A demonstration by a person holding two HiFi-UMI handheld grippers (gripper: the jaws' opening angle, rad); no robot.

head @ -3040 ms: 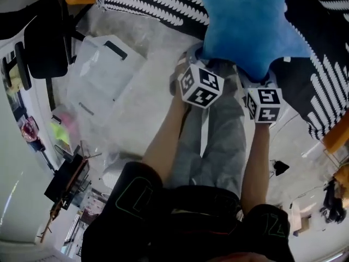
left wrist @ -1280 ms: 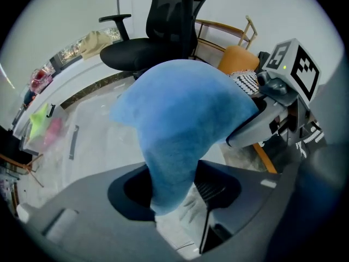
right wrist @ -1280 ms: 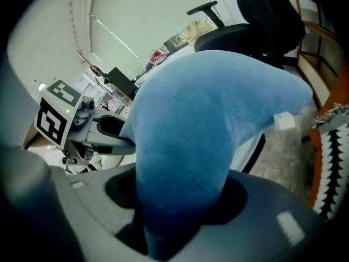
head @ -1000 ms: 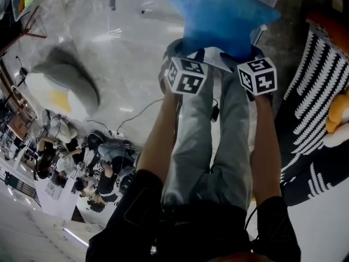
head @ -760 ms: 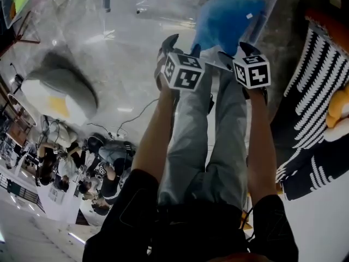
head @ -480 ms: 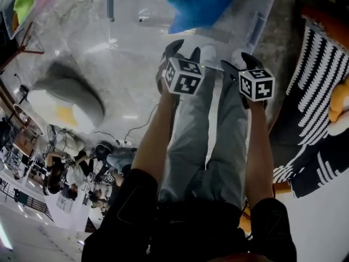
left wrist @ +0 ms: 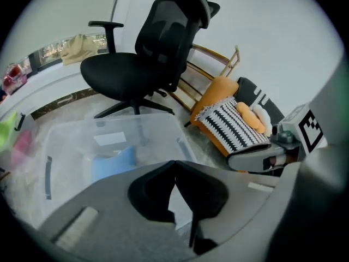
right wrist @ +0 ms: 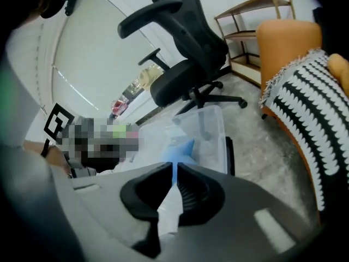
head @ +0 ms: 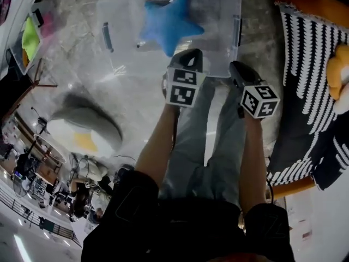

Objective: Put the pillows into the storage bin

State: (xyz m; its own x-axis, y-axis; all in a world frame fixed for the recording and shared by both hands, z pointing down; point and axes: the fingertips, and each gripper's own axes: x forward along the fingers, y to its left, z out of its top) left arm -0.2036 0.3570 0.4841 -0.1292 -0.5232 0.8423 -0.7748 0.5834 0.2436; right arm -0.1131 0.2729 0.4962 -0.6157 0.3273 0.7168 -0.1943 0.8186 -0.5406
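The star (head: 170,23) lies in the bin (head: 223,15) at 12 o'clock, so one pillow is done. My left gripper (head: 188,54) and right gripper (head: 235,68) have just closed, both on nothing. Left to do, I judge: the grey pillow (head: 82,132) at 9 o'clock and the striped pillow (head: 305,81) at 3.

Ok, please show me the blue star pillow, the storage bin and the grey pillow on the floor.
blue star pillow (head: 168,27), head view, centre of the star.
storage bin (head: 218,21), head view, bare bottom right of the star.
grey pillow (head: 95,121), head view, its grey top.
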